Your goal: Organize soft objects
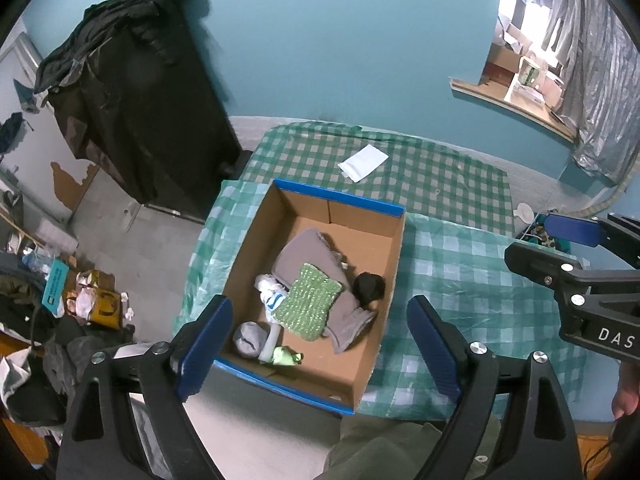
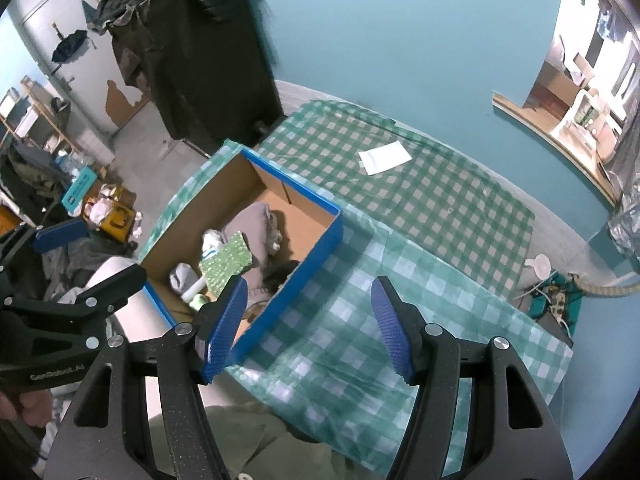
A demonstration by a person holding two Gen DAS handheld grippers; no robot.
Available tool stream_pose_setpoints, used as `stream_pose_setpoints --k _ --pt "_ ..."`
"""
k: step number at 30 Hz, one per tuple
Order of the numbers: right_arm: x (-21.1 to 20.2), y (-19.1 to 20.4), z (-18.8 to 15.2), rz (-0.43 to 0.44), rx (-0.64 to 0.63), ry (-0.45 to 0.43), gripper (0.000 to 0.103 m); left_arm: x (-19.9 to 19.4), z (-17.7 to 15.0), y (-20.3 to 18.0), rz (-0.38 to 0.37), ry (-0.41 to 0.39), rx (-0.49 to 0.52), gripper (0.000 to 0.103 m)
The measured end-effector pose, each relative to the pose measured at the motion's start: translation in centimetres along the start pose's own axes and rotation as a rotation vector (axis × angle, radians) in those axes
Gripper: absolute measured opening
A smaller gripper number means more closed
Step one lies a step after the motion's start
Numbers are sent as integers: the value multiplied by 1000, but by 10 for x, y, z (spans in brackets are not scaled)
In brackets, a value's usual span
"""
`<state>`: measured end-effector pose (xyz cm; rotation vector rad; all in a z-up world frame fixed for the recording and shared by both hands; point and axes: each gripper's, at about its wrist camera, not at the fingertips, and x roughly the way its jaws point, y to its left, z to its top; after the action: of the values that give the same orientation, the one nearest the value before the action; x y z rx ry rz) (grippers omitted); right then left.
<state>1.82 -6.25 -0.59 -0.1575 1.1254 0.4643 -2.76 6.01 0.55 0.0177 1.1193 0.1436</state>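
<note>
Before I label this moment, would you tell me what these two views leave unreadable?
- Right view: the box's near end and the black bundle sit behind its blue wall and the right gripper's finger.
- Left view: the box's near-left corner is hidden by the left gripper's finger.
- Both views: the paper on the tablecloth is too small to read.
- Both views: whatever lies under the grey cloth is covered.

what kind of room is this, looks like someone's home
Most likely a lived-in room at home: a table with a green checked cloth against a teal wall, dark clothes heaped over a cabinet, and bags and clutter on the floor.
</note>
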Motion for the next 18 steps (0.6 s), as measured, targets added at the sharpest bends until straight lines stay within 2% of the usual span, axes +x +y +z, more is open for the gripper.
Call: stream_pose_setpoints --k 2,18 --pt "-1 -2 -1 3 4 -2 64 -2 -1 -2 2 -5 1 93" --pt "-6 -8 -3 1 5 4 64 -1 -1 -7 9 12 -1 94"
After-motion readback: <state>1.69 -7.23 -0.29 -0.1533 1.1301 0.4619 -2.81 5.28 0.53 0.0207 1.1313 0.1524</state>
